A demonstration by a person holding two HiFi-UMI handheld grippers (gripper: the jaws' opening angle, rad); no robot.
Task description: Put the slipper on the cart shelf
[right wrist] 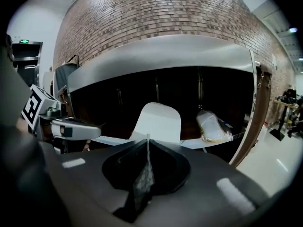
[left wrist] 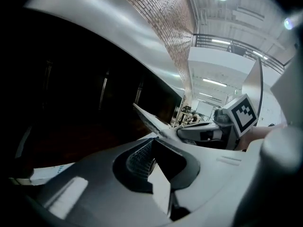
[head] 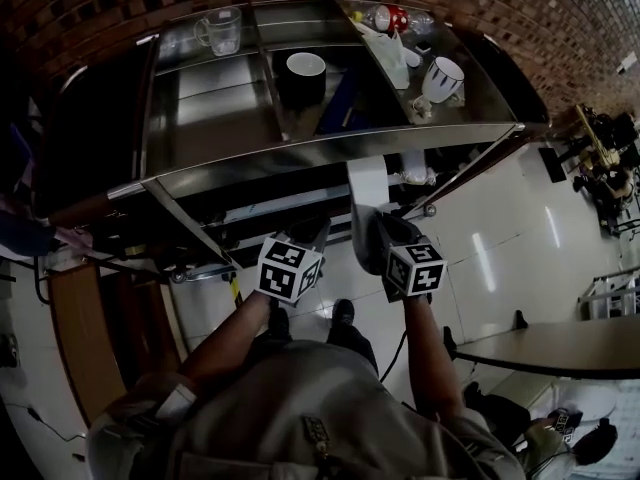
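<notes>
Slipper point(right wrist: 157, 121), white, is held upright by its near edge in the right gripper point(right wrist: 147, 139), whose fingers are pressed together on it. It is positioned in front of the dark lower opening of the cart point(head: 330, 146), below the front rim of the top shelf point(head: 215, 118), and is not resting on any shelf. A plastic-wrapped package point(right wrist: 211, 126) lies on the lower shelf, to the right of the slipper in the right gripper view. The left gripper point(head: 312, 236) is held just beside the right one, facing the same opening. Its fingers are closed tip to tip, and nothing is seen between them. On the top shelf, a glass jug point(head: 222, 30), a black cup point(head: 303, 71) and a white patterned cup point(head: 442, 78) are stood apart. A brick wall point(right wrist: 161, 13) is located behind the cart.
</notes>
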